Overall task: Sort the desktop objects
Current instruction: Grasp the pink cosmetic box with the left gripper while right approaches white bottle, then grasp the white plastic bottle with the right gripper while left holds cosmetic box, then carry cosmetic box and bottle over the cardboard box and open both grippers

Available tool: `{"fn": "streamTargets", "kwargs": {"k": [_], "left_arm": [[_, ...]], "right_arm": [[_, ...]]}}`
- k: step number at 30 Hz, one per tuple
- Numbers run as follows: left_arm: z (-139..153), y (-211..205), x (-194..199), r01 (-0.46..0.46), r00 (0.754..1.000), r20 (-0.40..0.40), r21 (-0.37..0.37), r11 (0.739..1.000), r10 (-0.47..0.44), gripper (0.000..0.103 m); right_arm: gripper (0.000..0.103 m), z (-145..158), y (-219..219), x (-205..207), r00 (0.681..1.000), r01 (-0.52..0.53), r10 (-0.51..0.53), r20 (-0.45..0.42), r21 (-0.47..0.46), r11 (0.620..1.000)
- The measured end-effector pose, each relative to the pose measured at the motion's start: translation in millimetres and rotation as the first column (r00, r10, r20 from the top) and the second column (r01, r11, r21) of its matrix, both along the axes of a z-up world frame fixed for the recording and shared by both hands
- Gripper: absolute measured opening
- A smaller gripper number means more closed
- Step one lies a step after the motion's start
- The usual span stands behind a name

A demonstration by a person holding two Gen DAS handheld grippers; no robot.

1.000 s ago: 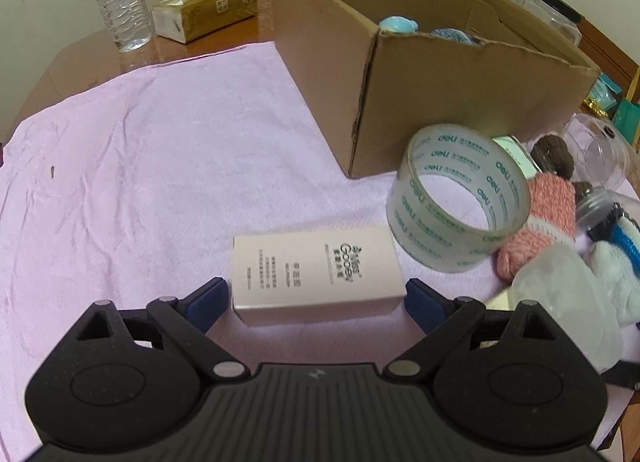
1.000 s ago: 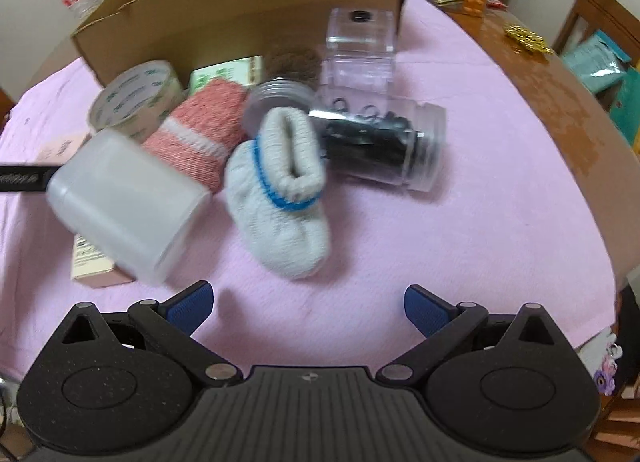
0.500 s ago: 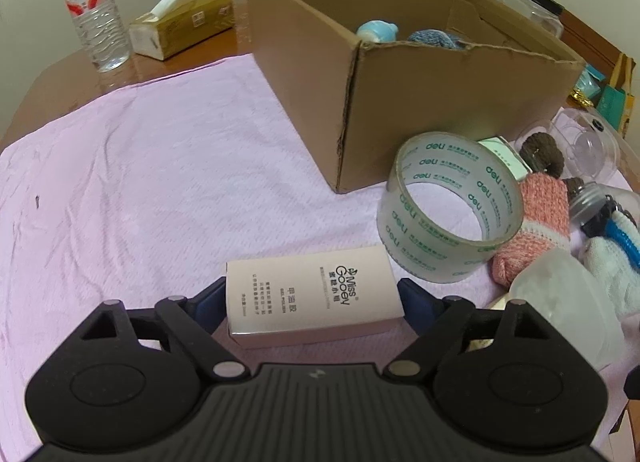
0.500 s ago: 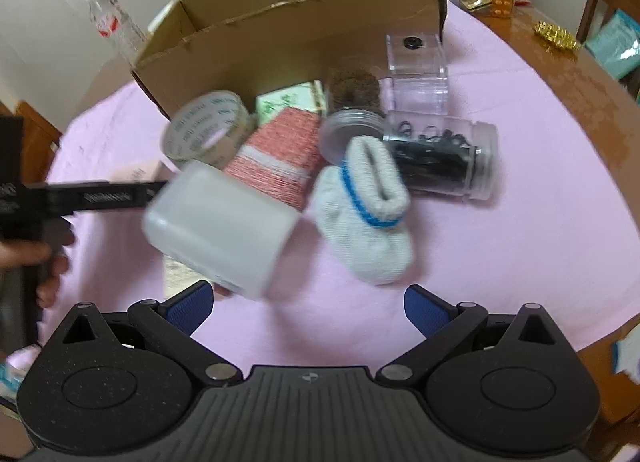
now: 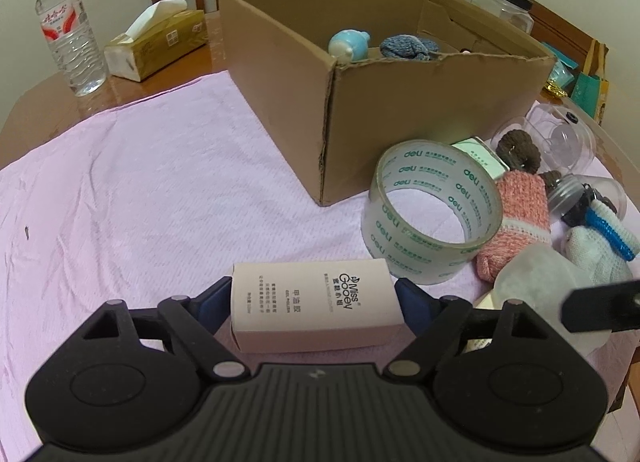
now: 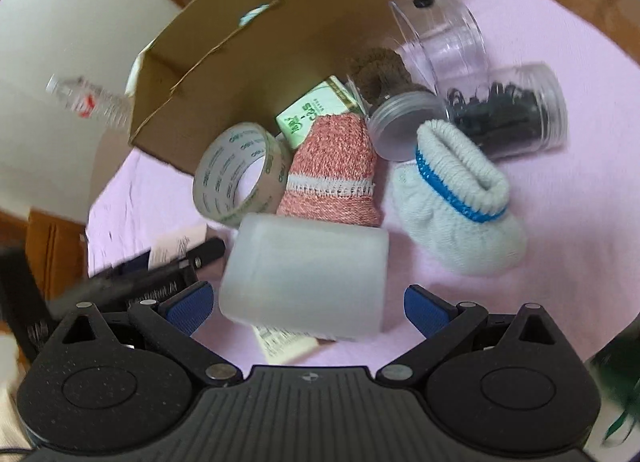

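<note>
Left gripper: jaws closing from both sides on the pale pink rectangular carton with dark print; the blue pads sit at its two short ends, contact looks near or just made.
Carton position: lying flat on the pink cloth, directly ahead of the left gripper and between its fingers.
Long axis: crosswise to the fingers, so the jaws span its length.
Destination: open brown cardboard box, ahead and to the right, beyond the clear tape roll.
Right gripper: jaws wide, straddling a frosted white plastic jar without gripping it.
Nearer hand: left, by my judgement.
</note>
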State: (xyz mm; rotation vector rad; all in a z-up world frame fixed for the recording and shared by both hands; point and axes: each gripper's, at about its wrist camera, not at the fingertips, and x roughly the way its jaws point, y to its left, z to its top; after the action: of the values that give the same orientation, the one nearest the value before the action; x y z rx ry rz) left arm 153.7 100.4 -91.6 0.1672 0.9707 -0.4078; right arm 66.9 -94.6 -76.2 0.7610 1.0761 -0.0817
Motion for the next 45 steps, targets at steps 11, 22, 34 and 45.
{"fn": "streamTargets", "kwargs": {"k": [11, 22, 34, 45], "left_arm": [[0.9, -0.8, 3.4, 0.005, 1.0, -0.026, -0.019, 1.0, -0.006, 0.081], [12.5, 1.5, 1.1, 0.062, 0.997, -0.051, -0.023, 0.998, -0.063, 0.081], [49.5, 1.7, -0.1, 0.159, 0.987, -0.009, -0.021, 0.987, -0.159, 0.081], [89.2, -7.2, 14.1, 0.248, 0.969, 0.009, -0.058, 0.967, -0.248, 0.081]], "right_arm": [[0.088, -1.9, 16.6, 17.2, 0.997, 0.004, -0.011, -0.078, -0.09, 0.996], [0.087, 5.0, 11.3, 17.3, 0.997, -0.015, 0.009, -0.075, -0.087, 0.996], [0.087, 30.3, 10.9, 20.1, 0.995, -0.056, 0.046, -0.085, -0.121, 0.991], [0.087, 59.7, 9.4, 37.2, 0.993, -0.099, 0.089, -0.081, -0.141, 0.985]]}}
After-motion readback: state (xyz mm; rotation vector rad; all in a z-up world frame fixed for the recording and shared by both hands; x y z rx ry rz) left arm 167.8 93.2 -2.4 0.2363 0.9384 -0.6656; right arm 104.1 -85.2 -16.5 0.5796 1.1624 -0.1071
